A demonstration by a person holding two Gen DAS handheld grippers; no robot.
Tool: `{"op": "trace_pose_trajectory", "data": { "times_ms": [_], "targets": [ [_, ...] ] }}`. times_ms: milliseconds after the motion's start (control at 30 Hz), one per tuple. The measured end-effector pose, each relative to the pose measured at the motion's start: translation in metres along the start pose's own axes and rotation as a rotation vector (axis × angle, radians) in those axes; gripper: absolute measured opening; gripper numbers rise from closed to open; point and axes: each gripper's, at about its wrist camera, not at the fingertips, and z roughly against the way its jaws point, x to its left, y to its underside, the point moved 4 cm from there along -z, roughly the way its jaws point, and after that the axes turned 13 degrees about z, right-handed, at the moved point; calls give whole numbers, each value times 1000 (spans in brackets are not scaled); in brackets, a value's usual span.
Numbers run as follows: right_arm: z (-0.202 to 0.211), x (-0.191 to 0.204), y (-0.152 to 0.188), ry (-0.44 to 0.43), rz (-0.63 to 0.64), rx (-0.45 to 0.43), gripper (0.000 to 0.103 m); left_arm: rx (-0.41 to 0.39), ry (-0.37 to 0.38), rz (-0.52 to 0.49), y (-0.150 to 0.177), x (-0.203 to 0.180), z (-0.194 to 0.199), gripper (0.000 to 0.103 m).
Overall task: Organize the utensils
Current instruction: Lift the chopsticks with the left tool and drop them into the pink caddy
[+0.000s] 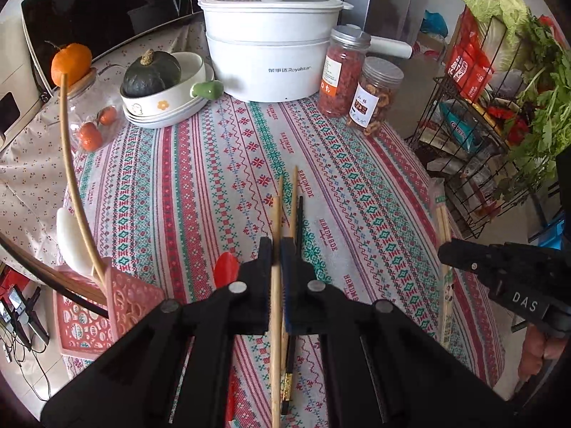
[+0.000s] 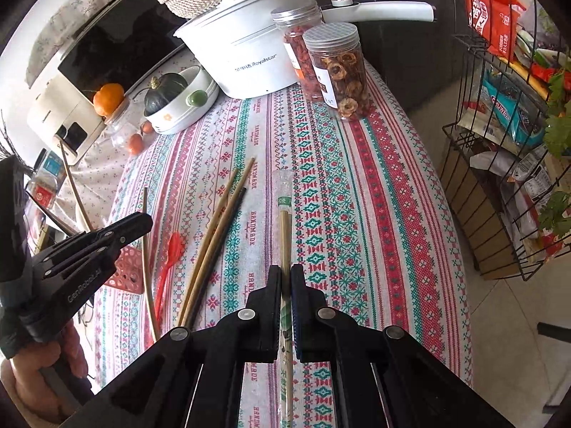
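Currently, the left gripper (image 1: 275, 249) is pinching a single bamboo chopstick (image 1: 275, 306) between its pressed-together fingers, above the patterned tablecloth (image 1: 200, 185). The right gripper (image 2: 285, 278) is clamping a wrapped pair of disposable chopsticks (image 2: 284, 235) the same way, nearer the table's right edge. Three loose chopsticks (image 2: 214, 242) and a red plastic spoon (image 2: 171, 249) are lying mid-table. A pink perforated basket (image 1: 125, 299) is sitting at the left edge, holding long utensils.
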Motion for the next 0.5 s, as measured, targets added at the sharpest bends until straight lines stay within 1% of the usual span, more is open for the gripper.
{"op": "trace_pose_trajectory", "data": {
  "times_ms": [67,167,300,400,500],
  "targets": [
    [5,3,1,-2,0,-15,5,-45,14,-19,4,8,19,6],
    [23,13,2,4,31,-78,5,-111,44,-45,15,18,45,6],
    [37,30,5,14,77,-137,5,-191,93,-40,29,35,75,6],
    [44,41,7,29,111,-163,5,-247,100,-52,35,40,90,6],
    [49,51,9,45,148,-186,5,-288,128,-54,35,43,105,6]
  ]
}}
